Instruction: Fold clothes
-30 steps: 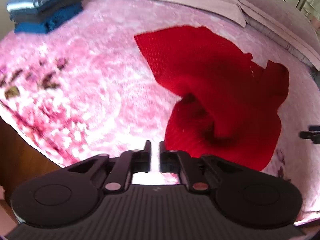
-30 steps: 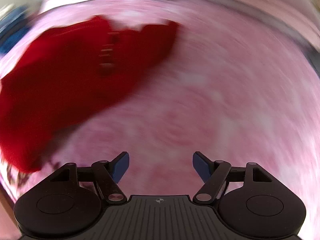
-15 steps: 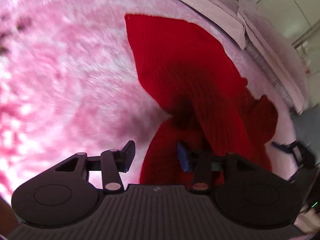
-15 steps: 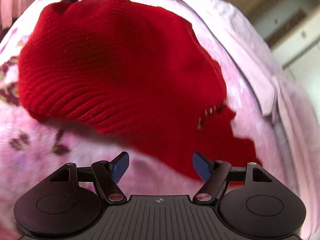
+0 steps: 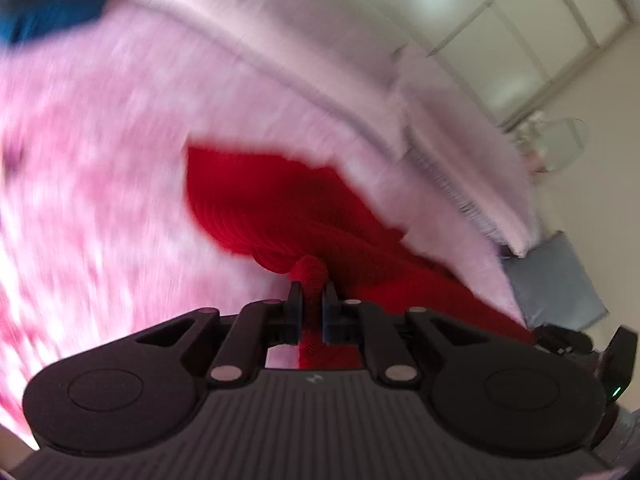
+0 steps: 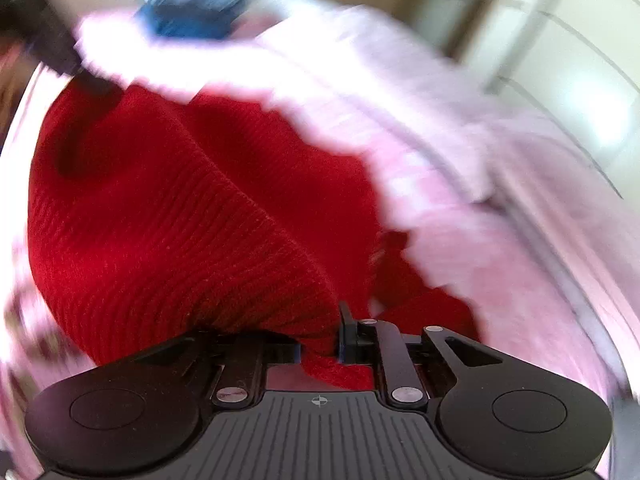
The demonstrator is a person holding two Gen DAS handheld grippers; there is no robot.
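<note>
A red ribbed knit sweater (image 5: 280,208) lies crumpled on the pink fleece bed cover (image 5: 88,184). My left gripper (image 5: 308,300) is shut on a bunched edge of the sweater, with red fabric pinched between its fingers. My right gripper (image 6: 320,340) is shut on another edge of the same sweater (image 6: 168,216), which fills the left and middle of the right wrist view. The right gripper's left finger is hidden under the fabric. Both views are blurred.
A stack of folded blue clothes (image 5: 48,16) sits at the far left corner of the bed and shows in the right wrist view (image 6: 188,12). Pale pink pillows (image 5: 440,128) lie along the head. A white wardrobe (image 5: 540,20) stands behind. The other gripper (image 5: 612,360) shows at the right edge.
Both grippers were open half a second ago and have closed on the sweater. The views have tilted up toward the pillows and the wardrobe.
</note>
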